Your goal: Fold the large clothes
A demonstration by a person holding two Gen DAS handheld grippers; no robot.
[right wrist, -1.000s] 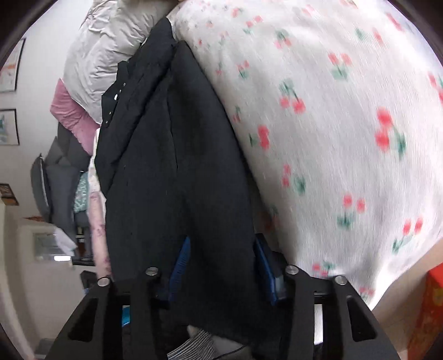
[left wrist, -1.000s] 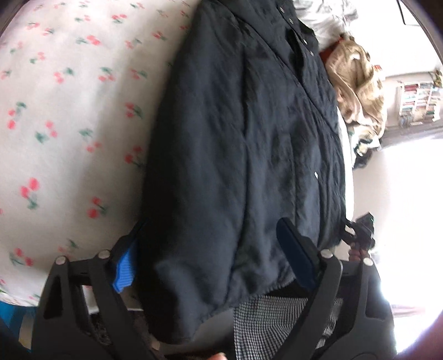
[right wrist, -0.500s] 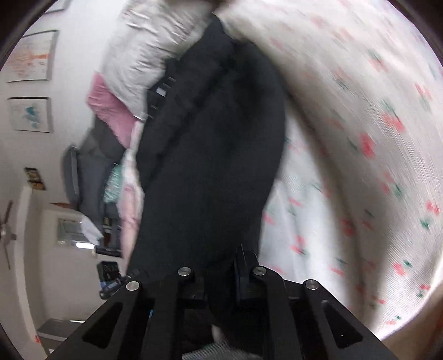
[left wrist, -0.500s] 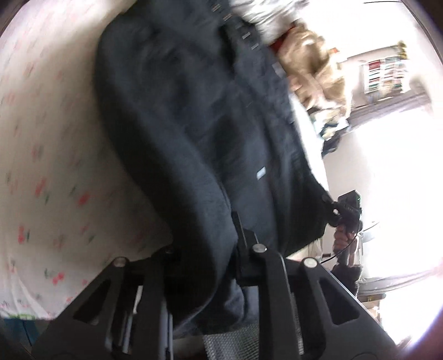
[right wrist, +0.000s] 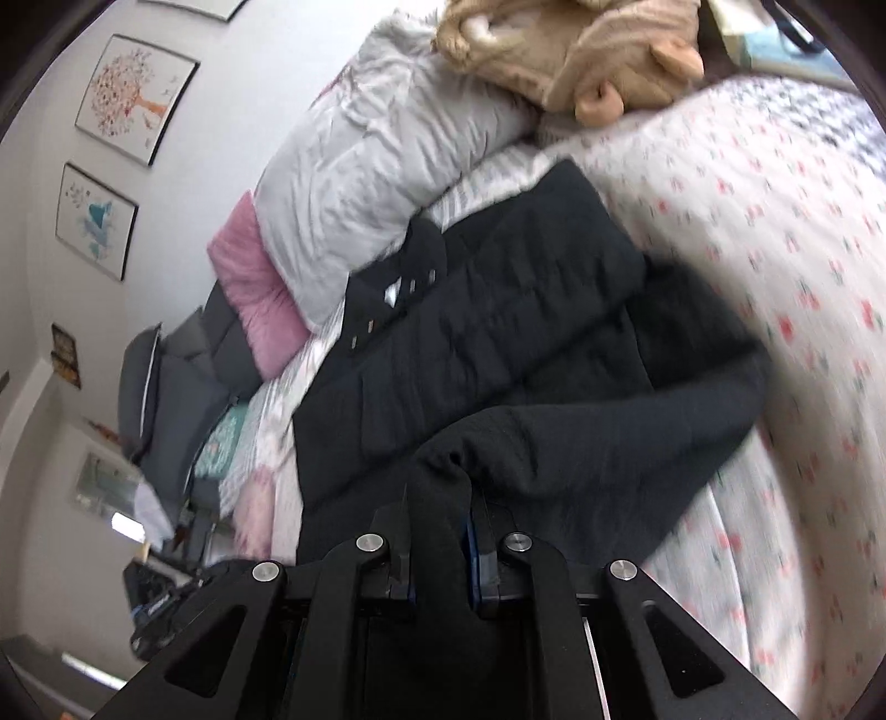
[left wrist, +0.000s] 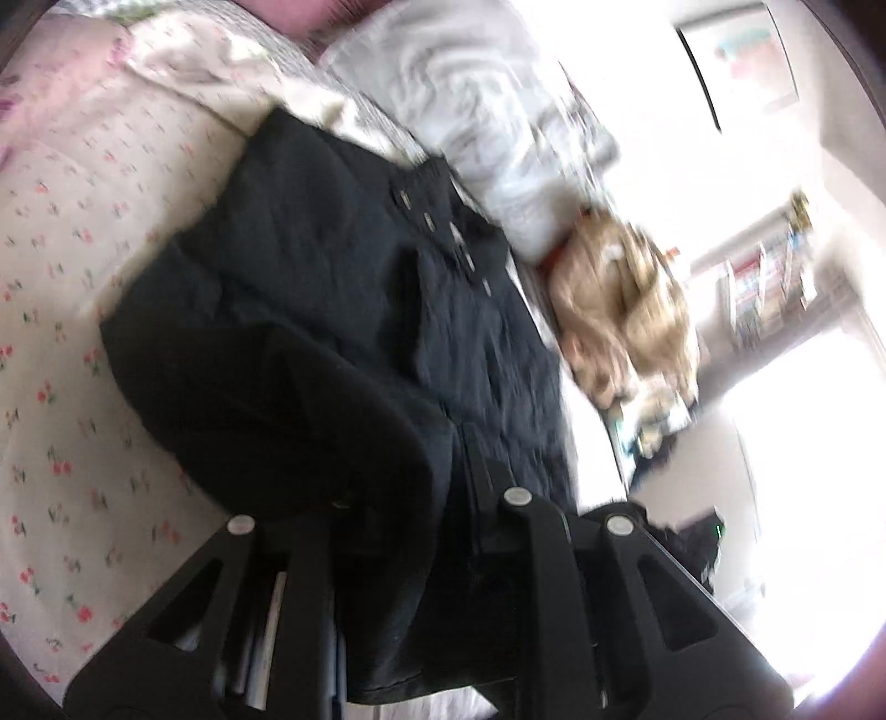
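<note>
A dark navy quilted jacket with snap buttons lies on a bed with a cherry-print sheet. My left gripper is shut on the jacket's lower hem and holds it lifted, curling over the body. The jacket also shows in the right wrist view. My right gripper is shut on the other corner of the hem, the cloth bunched between its fingers. The fingertips of both are hidden by cloth.
A grey-white duvet, a pink pillow and a tan plush blanket lie at the head of the bed. Dark grey cushions sit beyond. A bookshelf stands by the bright window.
Both grippers closed on the jacket's hem and lifted it up and forward toward the collar. The lower part of the jacket now curls over its upper part.
</note>
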